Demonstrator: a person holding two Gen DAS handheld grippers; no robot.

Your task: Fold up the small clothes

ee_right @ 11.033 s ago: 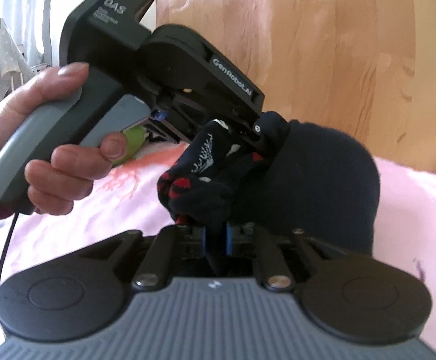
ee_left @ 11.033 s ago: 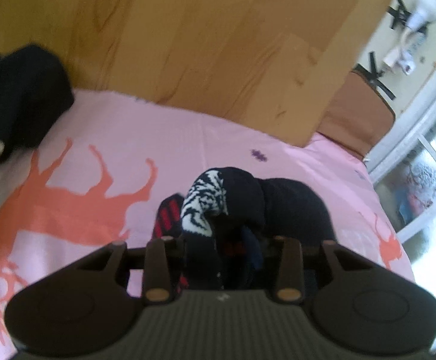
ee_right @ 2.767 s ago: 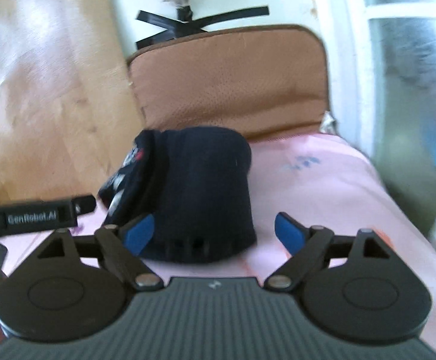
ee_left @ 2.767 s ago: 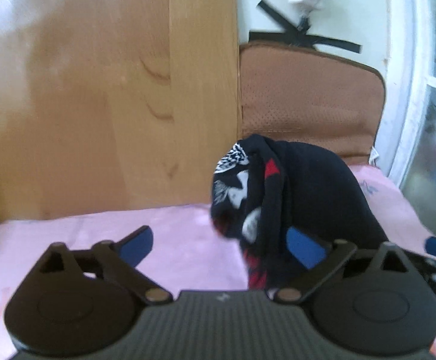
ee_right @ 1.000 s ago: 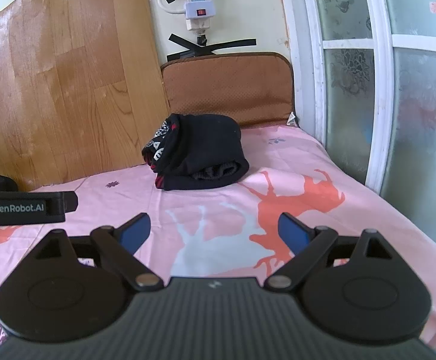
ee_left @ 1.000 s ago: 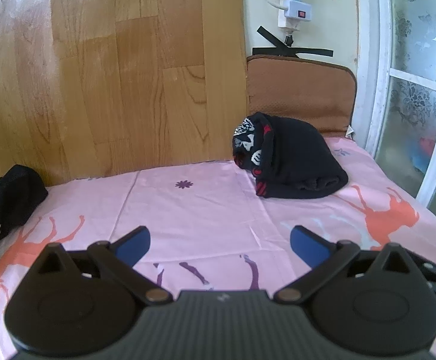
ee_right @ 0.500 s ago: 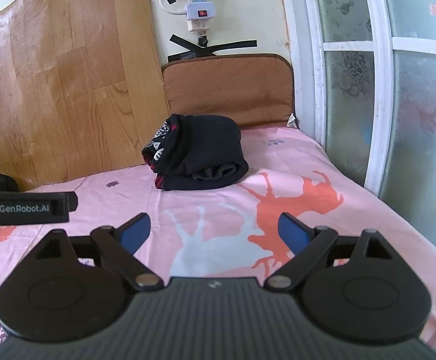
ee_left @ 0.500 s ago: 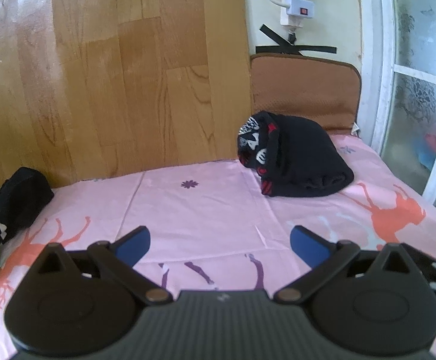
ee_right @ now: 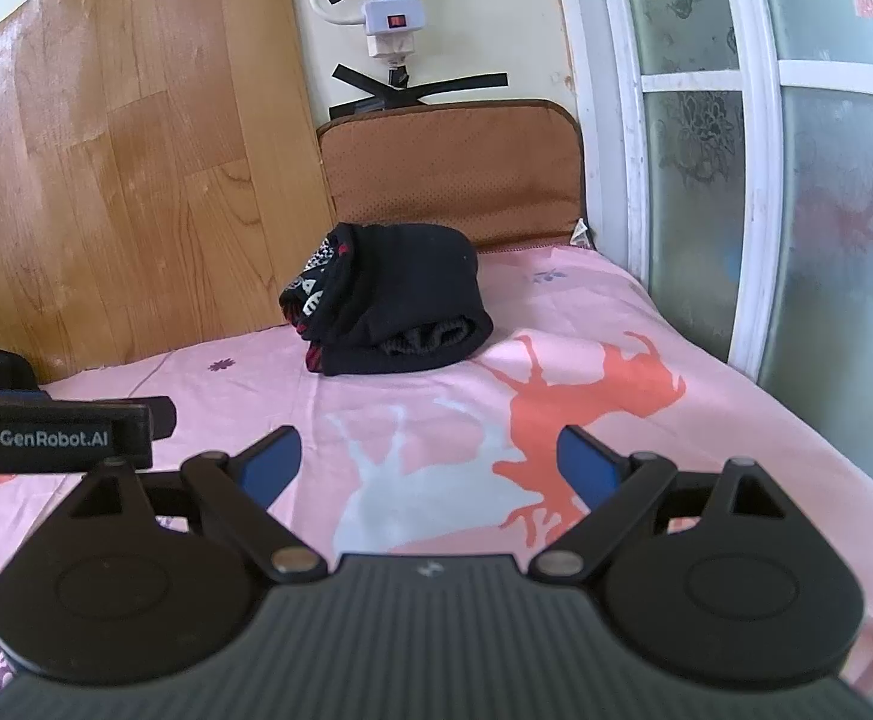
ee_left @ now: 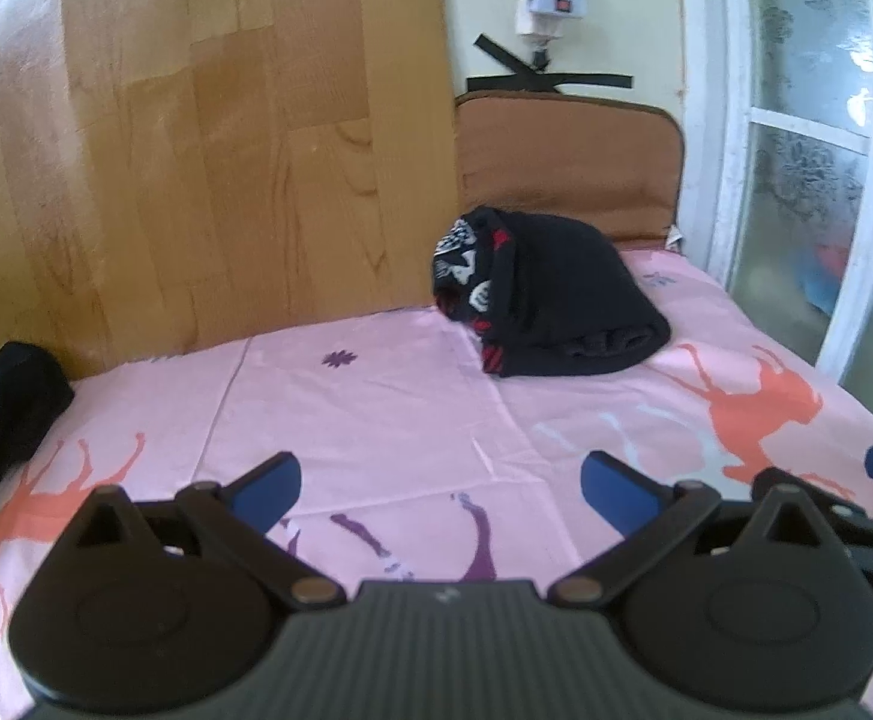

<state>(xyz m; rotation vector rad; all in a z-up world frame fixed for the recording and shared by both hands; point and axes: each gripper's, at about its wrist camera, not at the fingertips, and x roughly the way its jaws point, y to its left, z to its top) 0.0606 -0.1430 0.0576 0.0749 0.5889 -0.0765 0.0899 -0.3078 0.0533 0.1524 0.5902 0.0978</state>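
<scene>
Folded clothes (ee_left: pixel 556 306) lie apart; both jaws wide, empty.

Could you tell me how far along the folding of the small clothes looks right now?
Done: one dark folded bundle lies on the pink sheet in front of the brown cushion. In hand: nothing; the left gripper and right gripper are both open and empty. Left: a dark unfolded garment waits at the sheet's left edge.
</scene>
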